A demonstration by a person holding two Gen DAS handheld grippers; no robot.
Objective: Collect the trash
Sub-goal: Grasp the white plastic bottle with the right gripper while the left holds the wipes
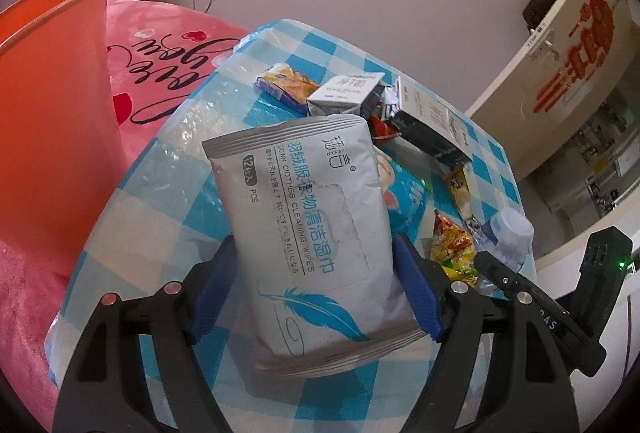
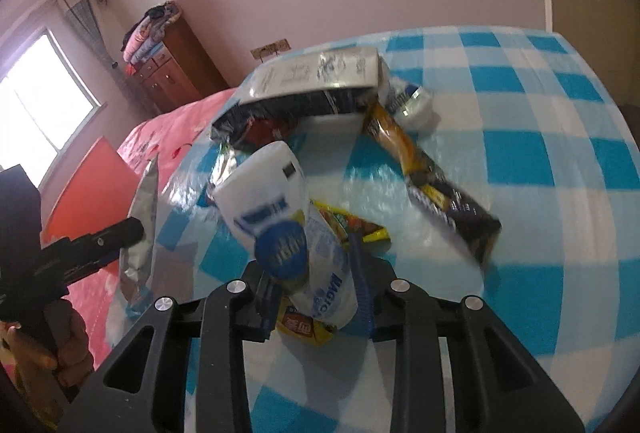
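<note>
A grey wet-wipes pack [image 1: 304,217] with a blue feather print stands upright, lifted off the table, and my left gripper [image 1: 316,245] is shut on its sides with the blue pads [image 1: 416,293]. The right wrist view shows that pack edge-on [image 2: 142,233] at the left. My right gripper [image 2: 310,261] is shut on a white-and-blue plastic bottle [image 2: 320,265], held tilted just above a yellow snack wrapper [image 2: 304,329]. The bottle [image 1: 508,233] also shows at the right of the left wrist view. An orange bin [image 1: 52,113] stands close on the left.
The round table's blue checked cloth [image 1: 160,217] carries small cartons [image 1: 344,93], a black box [image 1: 428,125] and snack wrappers [image 1: 452,241]. A long dark wrapper [image 2: 440,193] lies on the right. A pink bed [image 1: 160,65] is behind. A person's hand [image 2: 48,353] grips the left tool.
</note>
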